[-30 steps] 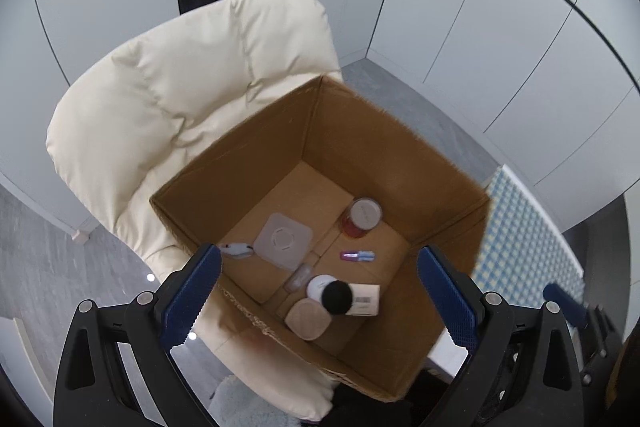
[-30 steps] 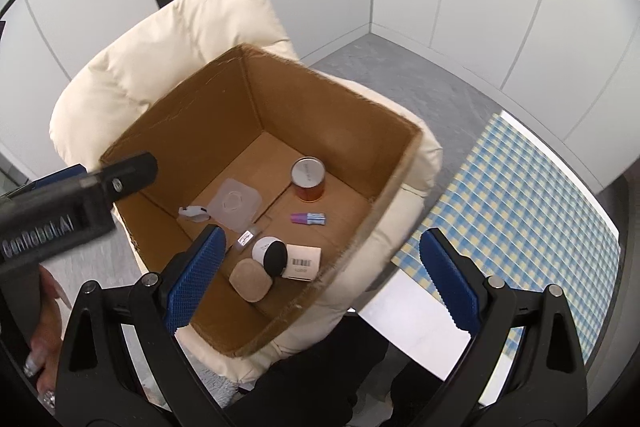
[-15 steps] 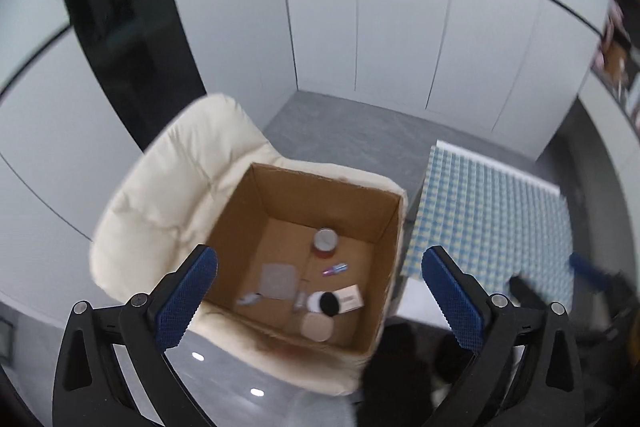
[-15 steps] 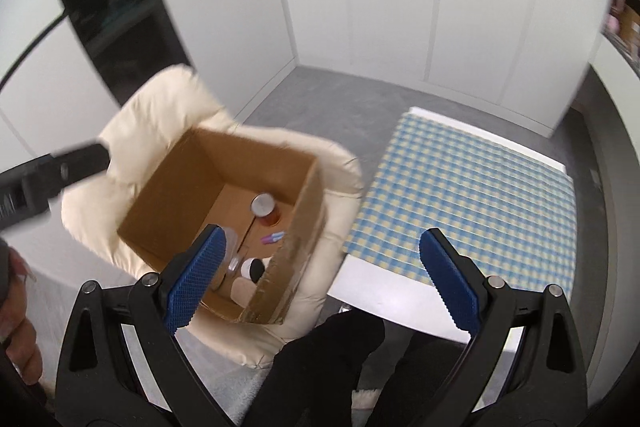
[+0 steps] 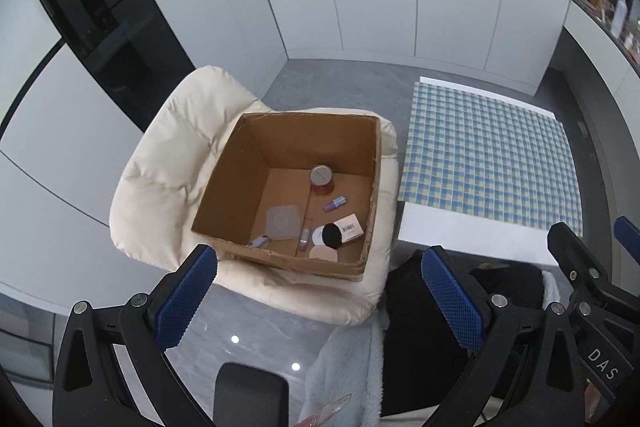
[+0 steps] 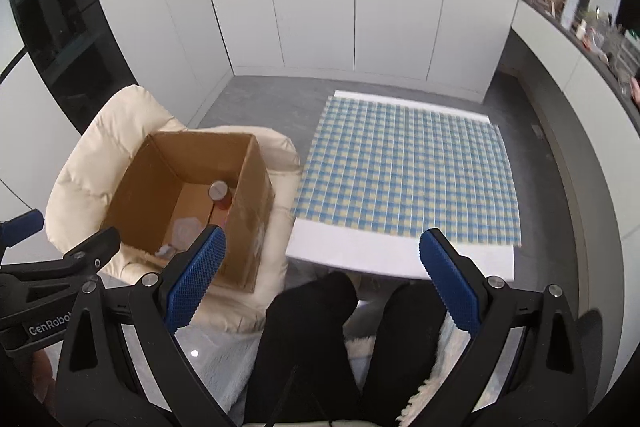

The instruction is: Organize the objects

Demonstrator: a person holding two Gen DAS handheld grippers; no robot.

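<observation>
An open cardboard box (image 5: 308,141) (image 6: 250,215) sits on a cream padded chair (image 5: 168,167) (image 6: 80,163). On its floor lie a red jar with a silver lid (image 5: 321,178) (image 6: 219,191), a purple tube (image 5: 335,204), a white barcoded carton (image 5: 351,227), a black round puff (image 5: 331,235), a beige pad (image 5: 323,253) and a translucent square lid (image 5: 283,223). My left gripper (image 5: 318,258) (image 6: 66,227) hangs high above the box's near edge, jaws wide open and empty. My right gripper (image 6: 322,242) (image 5: 596,241) is open and empty, above the gap between chair and table.
A low white table (image 5: 460,239) (image 6: 360,255) with a blue-and-yellow checked cloth (image 5: 488,155) (image 6: 408,167) stands right of the chair. A person's black-clad legs (image 6: 312,327) and a fluffy pale garment (image 5: 348,359) fill the near side. White cabinets line the back.
Both grippers have risen and pulled back from the box, which now looks smaller. The views have rolled, bringing the checked table fully into sight. Both stay open.
</observation>
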